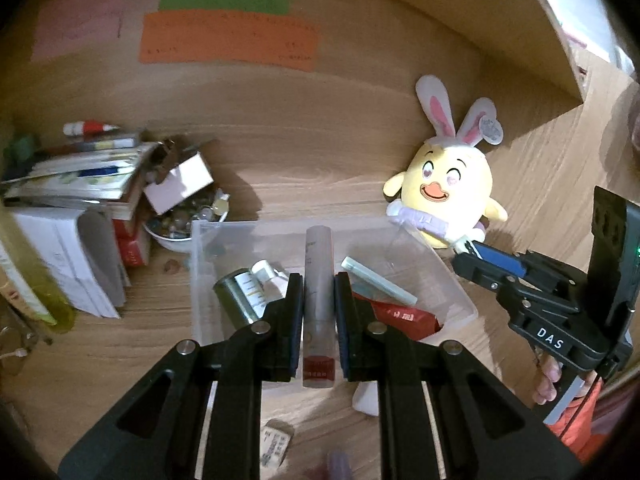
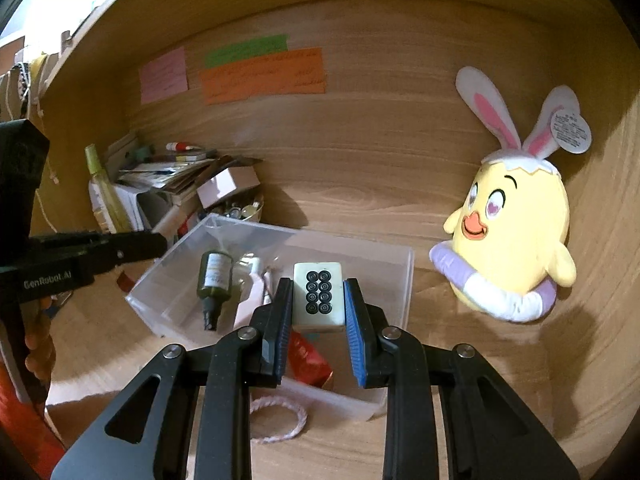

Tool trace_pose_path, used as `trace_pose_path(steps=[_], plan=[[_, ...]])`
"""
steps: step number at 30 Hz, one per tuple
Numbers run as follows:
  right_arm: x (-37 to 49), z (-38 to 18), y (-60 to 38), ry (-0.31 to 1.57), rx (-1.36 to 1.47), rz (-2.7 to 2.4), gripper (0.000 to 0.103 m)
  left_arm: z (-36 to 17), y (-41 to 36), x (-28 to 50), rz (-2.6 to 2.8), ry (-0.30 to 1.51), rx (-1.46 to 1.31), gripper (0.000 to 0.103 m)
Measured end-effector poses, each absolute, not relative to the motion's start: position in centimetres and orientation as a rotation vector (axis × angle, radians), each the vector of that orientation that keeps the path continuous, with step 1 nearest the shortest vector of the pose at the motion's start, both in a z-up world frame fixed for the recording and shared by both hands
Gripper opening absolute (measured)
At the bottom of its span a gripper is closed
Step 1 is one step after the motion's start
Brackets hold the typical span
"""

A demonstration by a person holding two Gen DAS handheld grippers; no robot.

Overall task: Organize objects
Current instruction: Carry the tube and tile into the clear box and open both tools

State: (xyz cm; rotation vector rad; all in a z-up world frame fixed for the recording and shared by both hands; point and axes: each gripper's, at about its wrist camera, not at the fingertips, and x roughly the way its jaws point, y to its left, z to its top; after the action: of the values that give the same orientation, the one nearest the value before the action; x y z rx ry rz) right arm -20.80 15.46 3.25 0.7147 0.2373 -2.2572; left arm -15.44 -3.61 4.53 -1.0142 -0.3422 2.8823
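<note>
Wood-grain worktop and back panel fill both views, with a clear plastic bin standing on the worktop near the middle. Over that bin the left gripper is clamped narrow on a slim frosted tube with a red band near its lower end, the tube lying lengthwise between the two pads. The right gripper is closed on a mahjong tile, pale with eight dark circles on its upper face, held between its blue pads above the bin. Inside the bin lie a dark green bottle with a pale label, a small white bottle, a pale green flat stick and a red packet. A yellow chick plush with rabbit ears and a lilac ring round its middle leans against the back panel, to the right of the bin and apart from it. Left of the bin sits a pile of books and papers, with a small bowl of mixed oddments beside it, close to the bin's corner. Pink, green and orange paper notes are stuck on the back panel. A pink braided loop rests on the worktop just in front of the bin.
</note>
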Motion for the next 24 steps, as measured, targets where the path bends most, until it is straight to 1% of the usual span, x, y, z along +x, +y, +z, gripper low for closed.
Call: trace_pose_path(steps=[9, 12, 24], plan=[[-24.1, -0.1, 13.7, 0.256, 0.851, -2.237, 0.023, 1.8, -3.9, -19.3, 2.819, -0.380, -1.142, 0.014], [-24.7, -1.0, 13.4, 0.272, 0.880, -2.230, 0.023, 0.7, -3.7, -20.3, 2.805, -0.364, -1.190, 0.014], [-25.1, -2.5, 12.1, 0.341, 0.917, -2.211, 0.023, -1.7, -3.1, -22.4, 2.772, -0.343, -1.272, 0.014]])
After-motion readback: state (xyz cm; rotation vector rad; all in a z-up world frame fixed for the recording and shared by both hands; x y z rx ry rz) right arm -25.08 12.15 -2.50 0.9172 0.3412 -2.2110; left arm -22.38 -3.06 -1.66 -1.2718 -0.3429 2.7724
